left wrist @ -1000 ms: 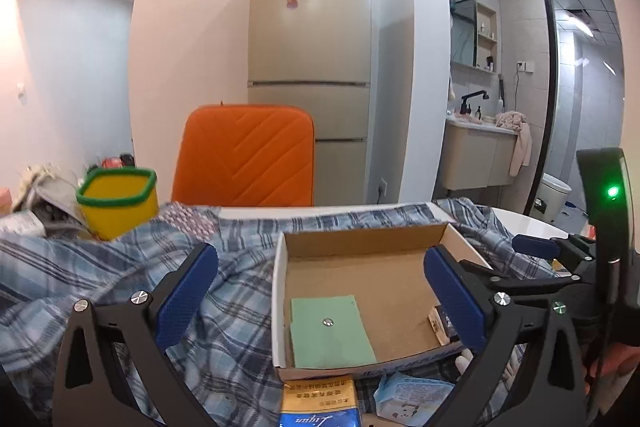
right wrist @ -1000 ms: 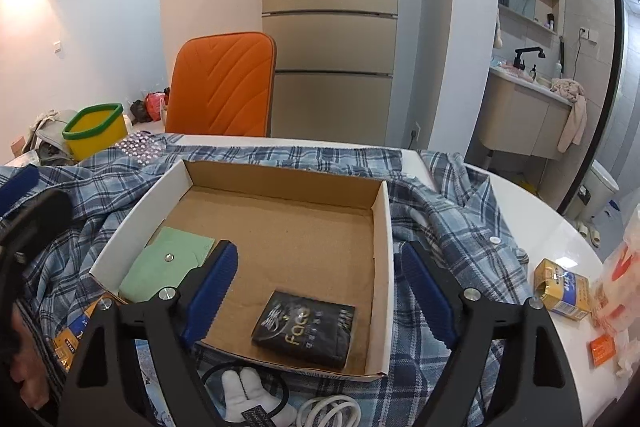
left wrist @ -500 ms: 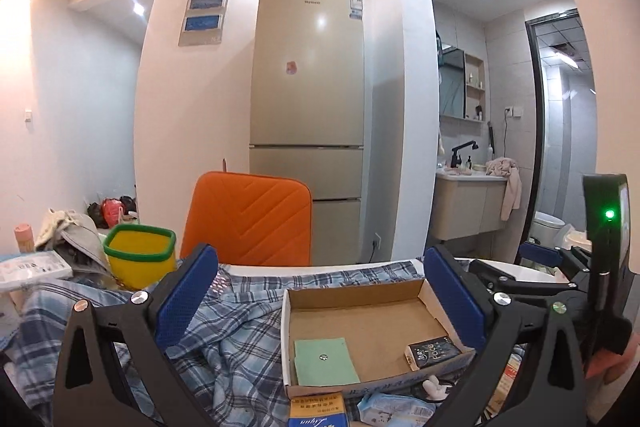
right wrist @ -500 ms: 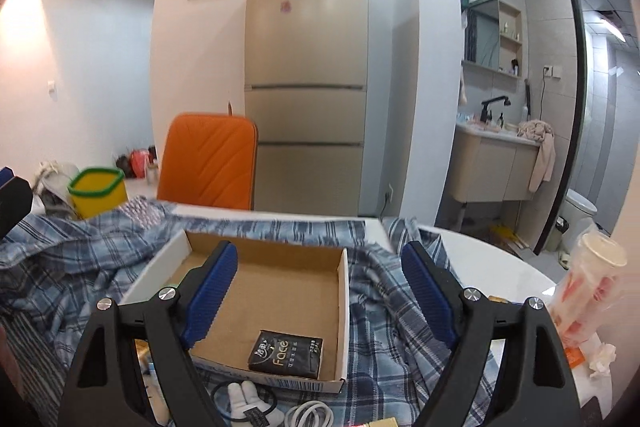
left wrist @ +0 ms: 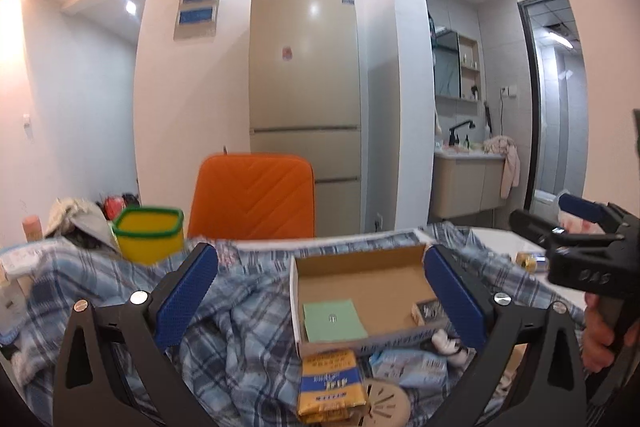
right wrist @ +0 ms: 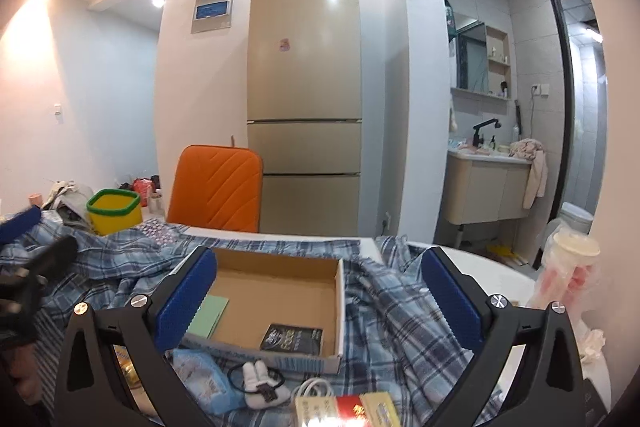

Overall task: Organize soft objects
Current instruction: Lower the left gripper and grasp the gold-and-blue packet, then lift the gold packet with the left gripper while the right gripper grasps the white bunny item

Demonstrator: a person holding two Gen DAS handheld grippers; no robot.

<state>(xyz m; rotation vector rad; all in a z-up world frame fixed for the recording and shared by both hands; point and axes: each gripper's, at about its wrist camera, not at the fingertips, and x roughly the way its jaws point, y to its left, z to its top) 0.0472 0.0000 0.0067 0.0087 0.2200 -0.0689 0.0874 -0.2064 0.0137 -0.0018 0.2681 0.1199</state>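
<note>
Claws (left wrist: 320, 297) agape, plaid cloth (left wrist: 240, 327), fridge (left wrist: 304, 99)

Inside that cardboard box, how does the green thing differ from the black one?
The green pouch is plain pale green with one small metal snap; the black packet is dark with pale lettering. The green pouch lies in the box's left half, the black packet at its right front. Both lie flat in the cardboard box.
</note>
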